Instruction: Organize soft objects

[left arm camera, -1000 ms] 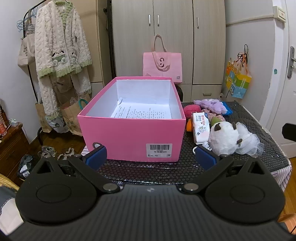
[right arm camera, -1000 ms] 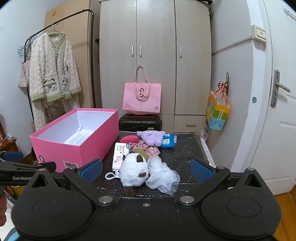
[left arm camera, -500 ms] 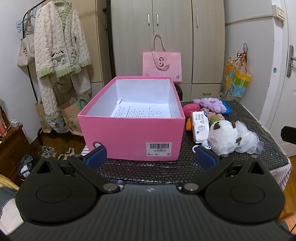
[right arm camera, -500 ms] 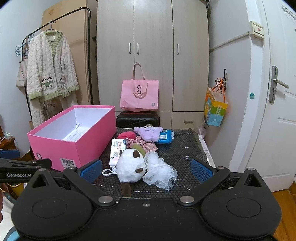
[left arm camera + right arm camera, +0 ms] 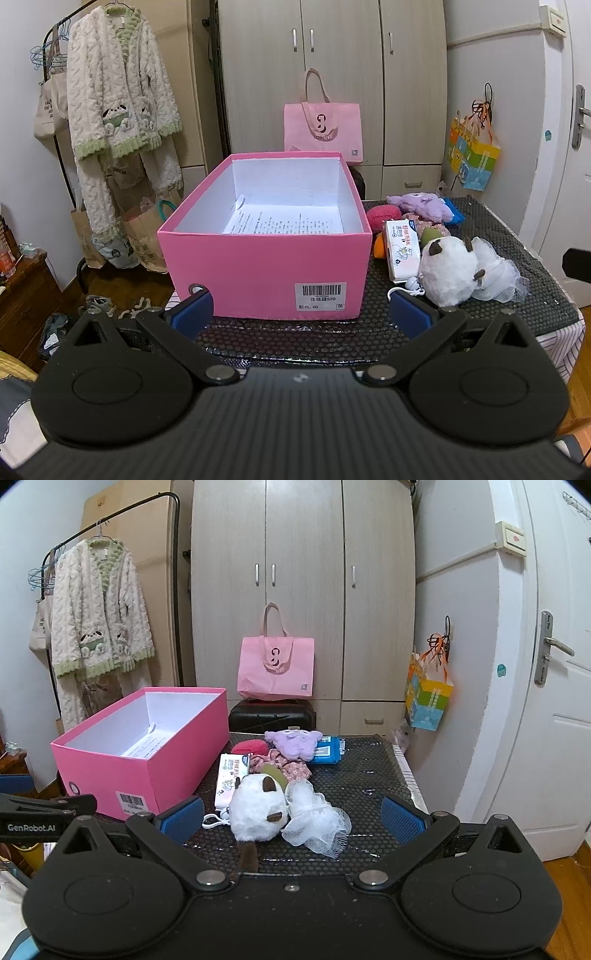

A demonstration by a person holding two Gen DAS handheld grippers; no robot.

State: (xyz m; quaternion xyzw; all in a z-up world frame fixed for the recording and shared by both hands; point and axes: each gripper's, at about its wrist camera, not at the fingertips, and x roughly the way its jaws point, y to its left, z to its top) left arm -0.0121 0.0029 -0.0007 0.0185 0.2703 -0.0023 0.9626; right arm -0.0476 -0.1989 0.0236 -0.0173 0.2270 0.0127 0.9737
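Nothing is packed: the box holds only paper, toys lie beside it, both grippers gape empty.

Both tongs, left tongs and right tongs, have black bodies, blue ribbed pads, silver pivot screws, and apparently carbon-textured housing.

matt pink cardboard box – fluffy white plush toy, gauzy mesh puff.

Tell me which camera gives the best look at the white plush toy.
The right wrist view: the white plush toy lies whole and near centre, its brown tail showing. In the left wrist view it sits off to the right, tail hidden.
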